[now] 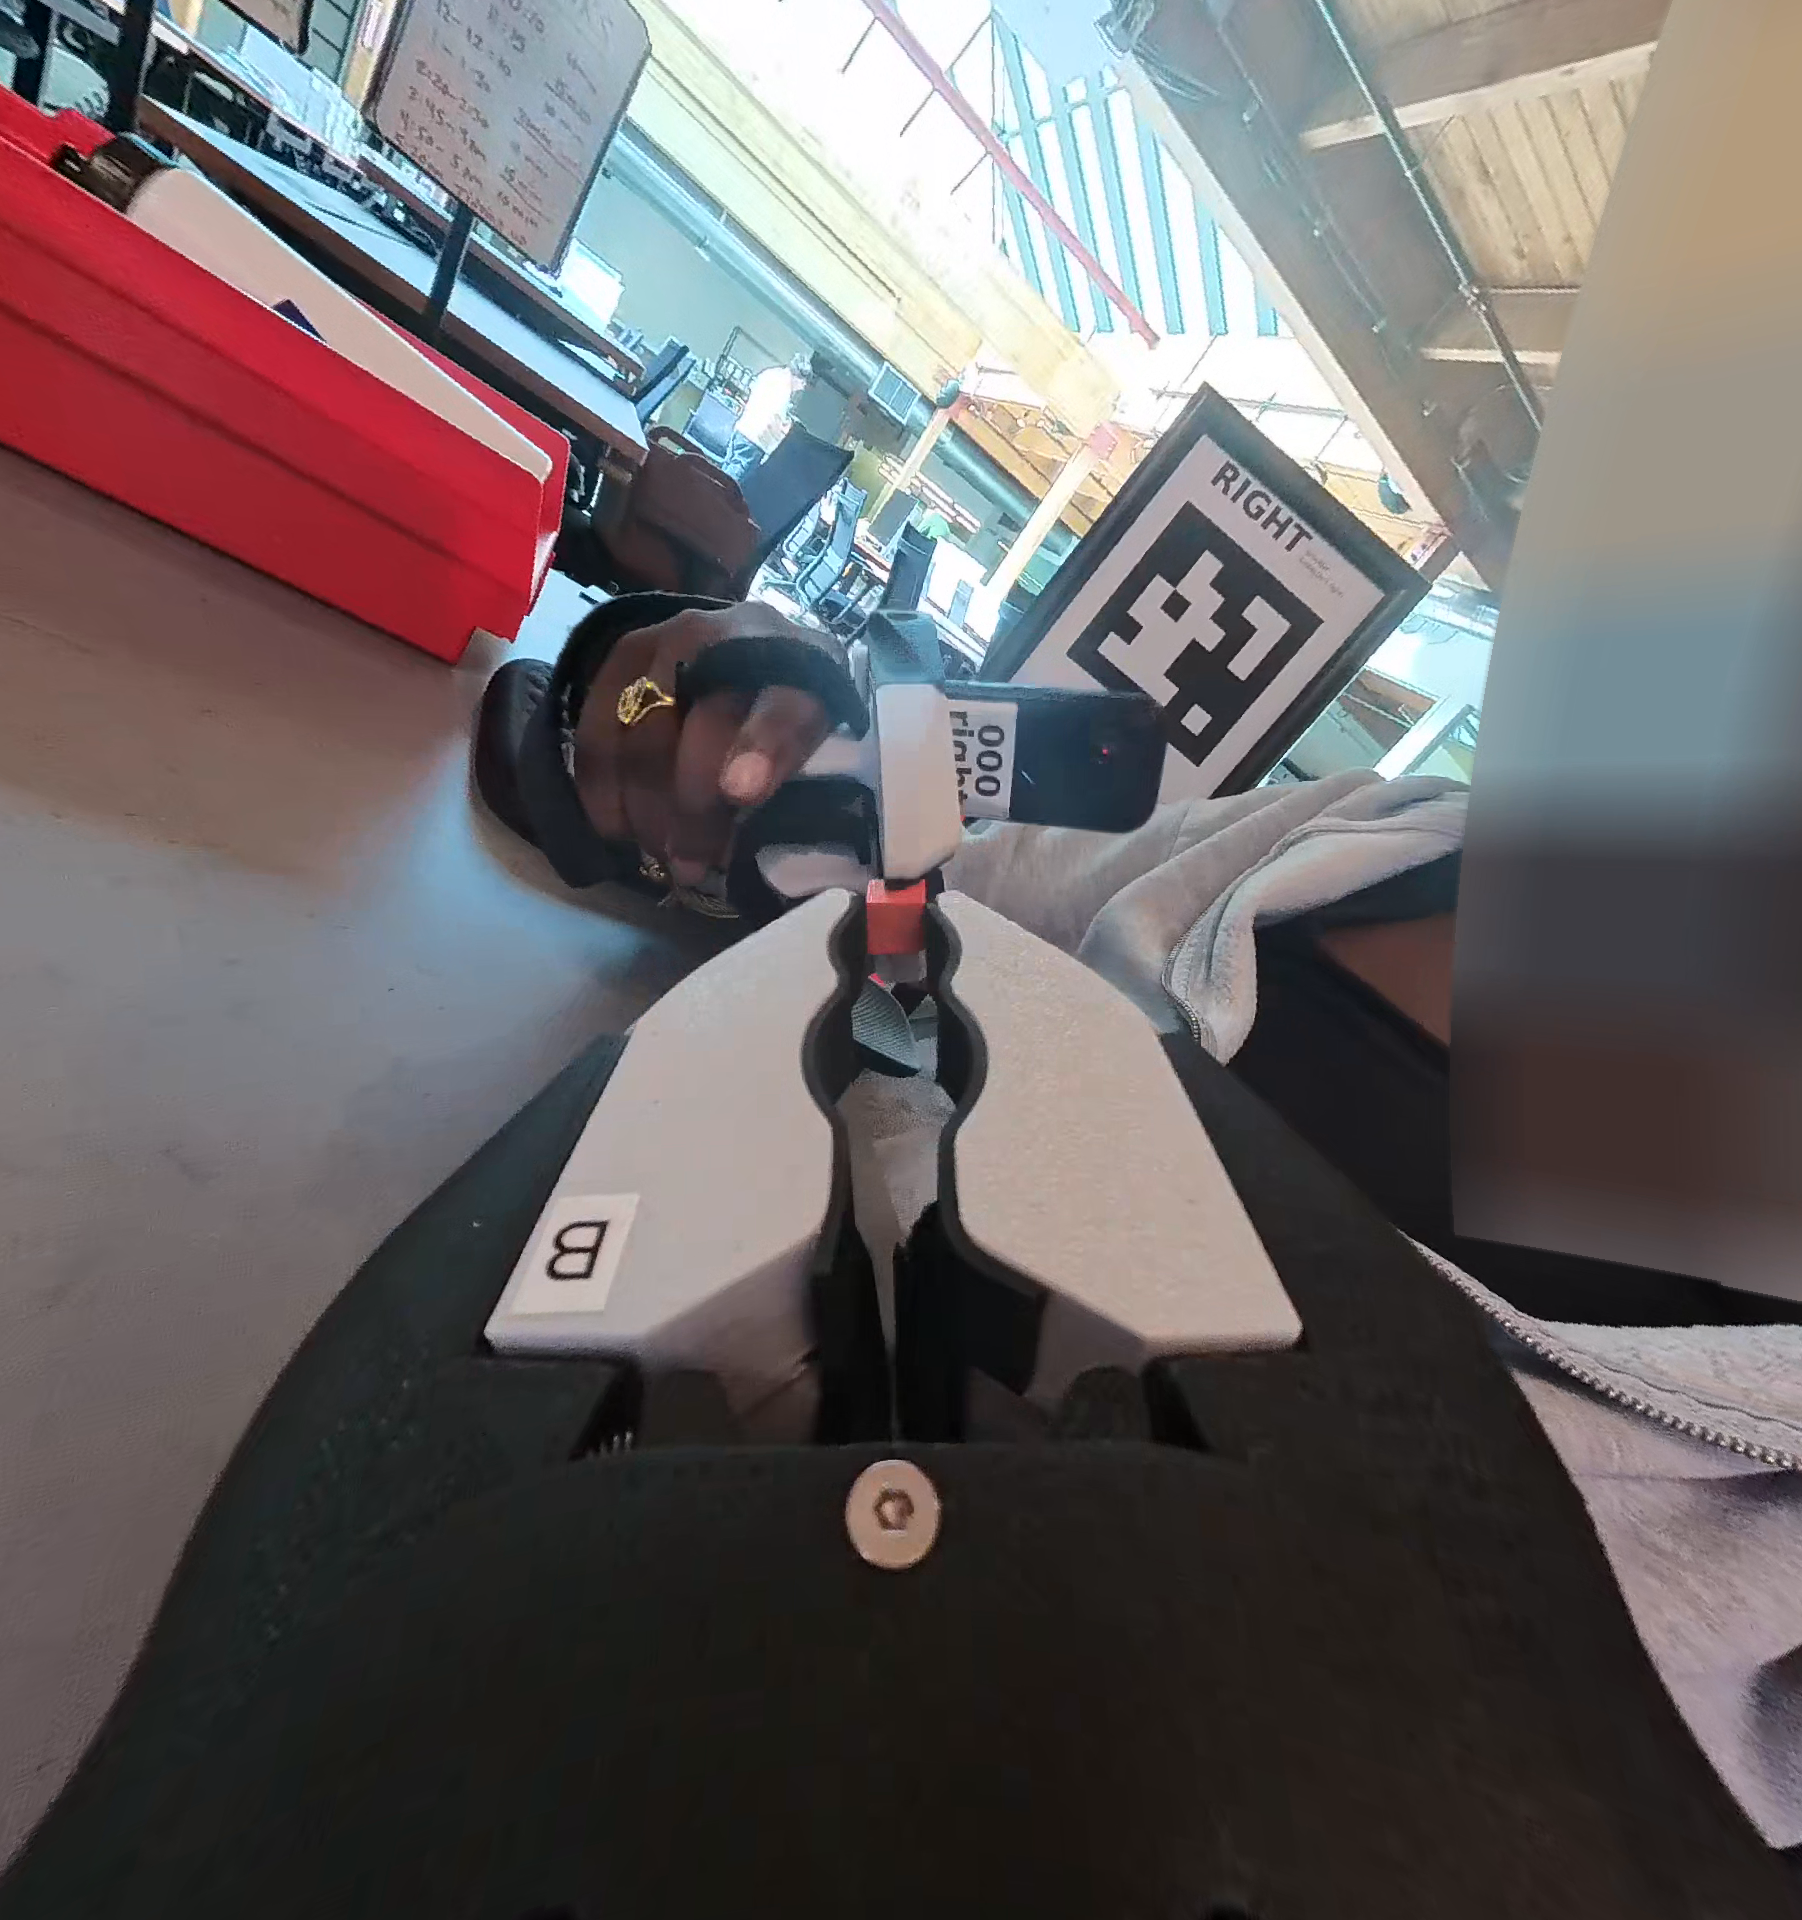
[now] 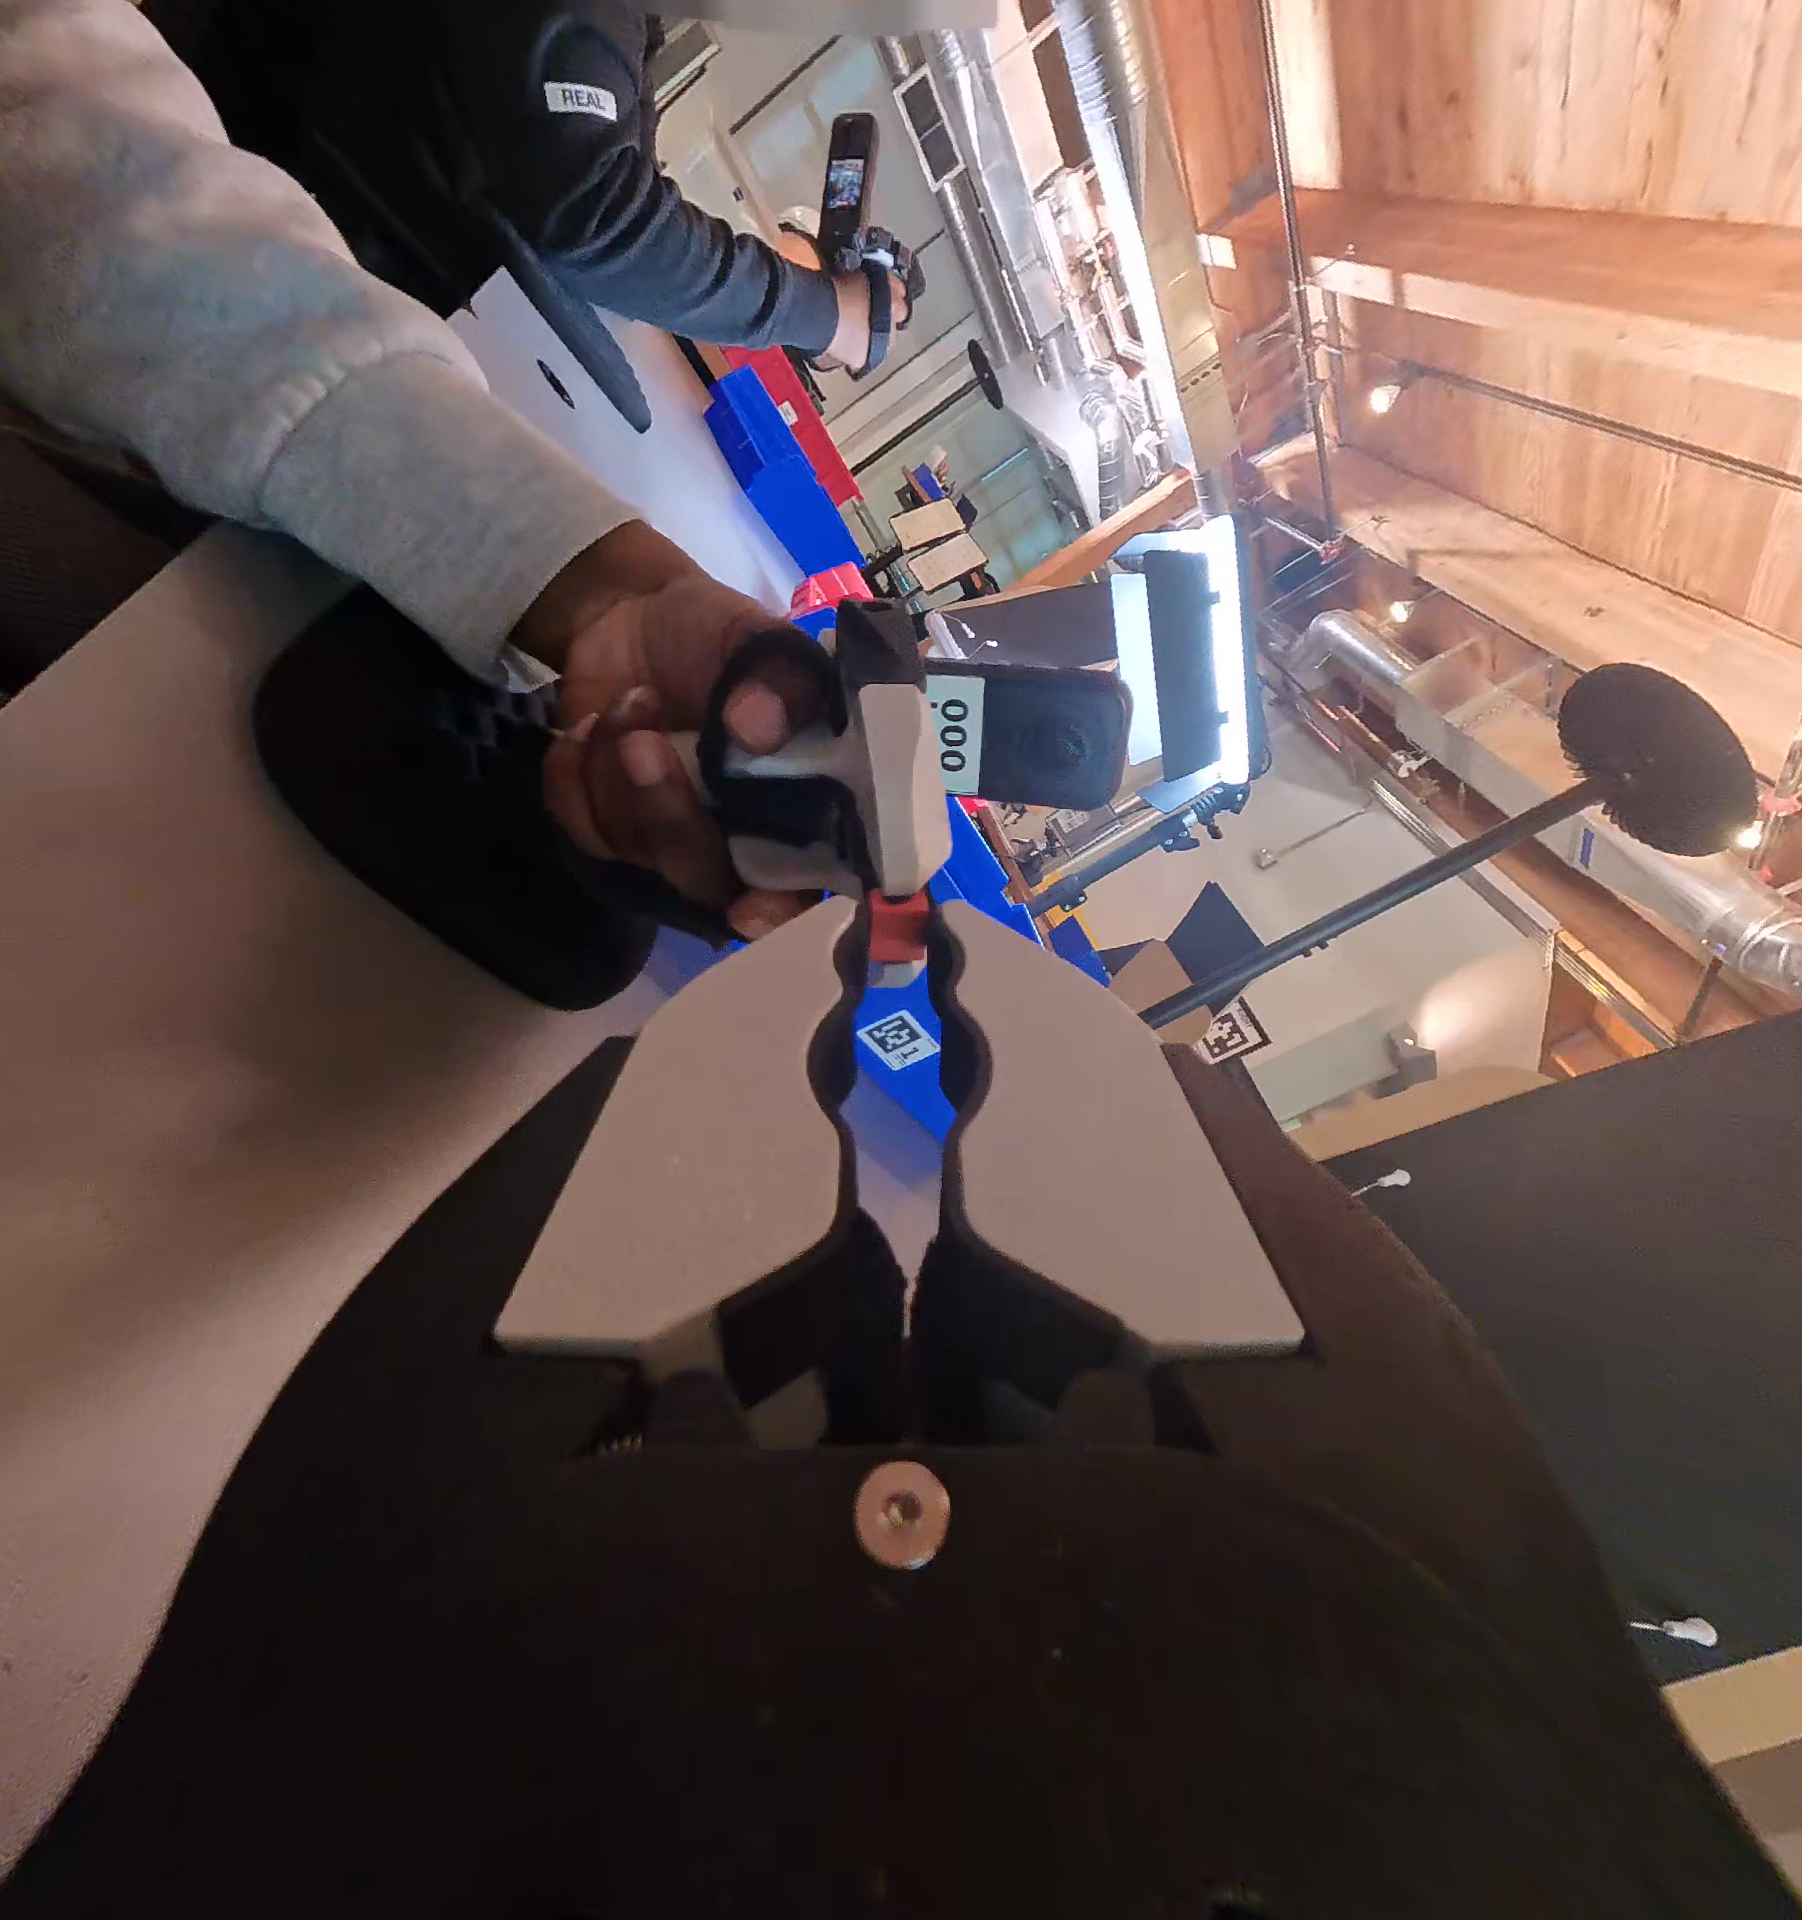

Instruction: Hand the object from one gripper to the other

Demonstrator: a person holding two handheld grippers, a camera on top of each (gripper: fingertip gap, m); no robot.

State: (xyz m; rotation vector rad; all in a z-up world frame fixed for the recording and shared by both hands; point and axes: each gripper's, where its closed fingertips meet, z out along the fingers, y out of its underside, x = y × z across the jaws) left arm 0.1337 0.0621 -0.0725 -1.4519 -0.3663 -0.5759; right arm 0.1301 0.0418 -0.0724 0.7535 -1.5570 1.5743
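Note:
A small red block sits between the tips of my left gripper, whose white fingers are closed on its sides. My right gripper meets it nose to nose from the far side, held by a gloved hand, with its tips on the same block. In the right wrist view the red block is pinched between my right gripper's closed fingers, and the left gripper touches it from the other end. The block is held above the grey table.
A red bin stands on the table at the far left. A framed marker sign stands behind the hands. Blue bins, a light panel on a stand and another person's arm lie beyond. Left and right tips are no more than a few centimetres apart.

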